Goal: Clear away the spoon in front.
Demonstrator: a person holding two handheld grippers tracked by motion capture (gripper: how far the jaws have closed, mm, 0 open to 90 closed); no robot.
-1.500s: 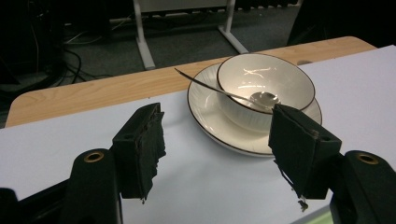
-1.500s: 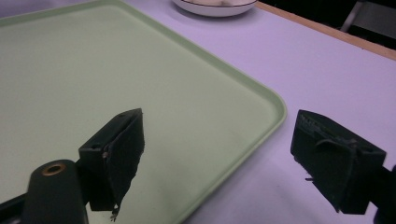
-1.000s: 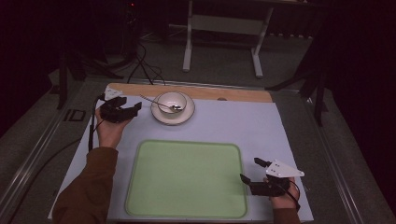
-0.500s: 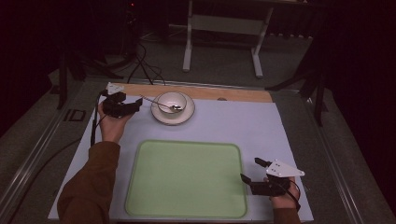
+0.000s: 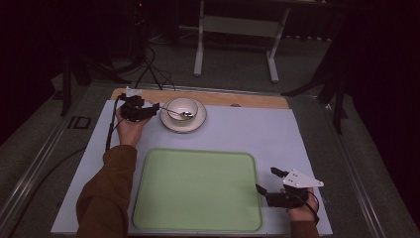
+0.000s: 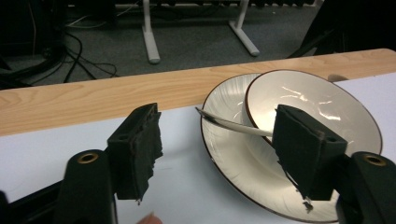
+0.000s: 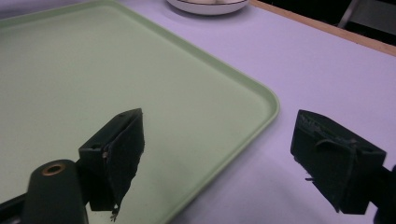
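A white bowl (image 5: 183, 106) stands on a white plate (image 5: 184, 124) at the table's far left. In the bowl lies a spoon (image 5: 173, 112) whose handle points left. My left gripper (image 5: 154, 110) is just left of the plate, aimed at that handle. In the left gripper view my left gripper (image 6: 217, 135) is open and its jaws have just been closing a little. The spoon handle (image 6: 229, 123) shows in the gap, touched by neither pad. My right gripper (image 5: 266, 179) rests open at the right edge of the green tray (image 5: 198, 191), with nothing between its jaws (image 7: 219, 140).
A pale mat (image 5: 257, 134) covers the table, with a wooden strip (image 5: 247, 99) along its far edge. Beyond that edge are a grey floor, cables (image 5: 148, 69) and a metal stand (image 5: 237, 29). The tray (image 7: 93, 70) lies bare.
My left gripper has moved right, closer to the plate and the spoon handle, and a little lower. The right gripper has stayed where it was.
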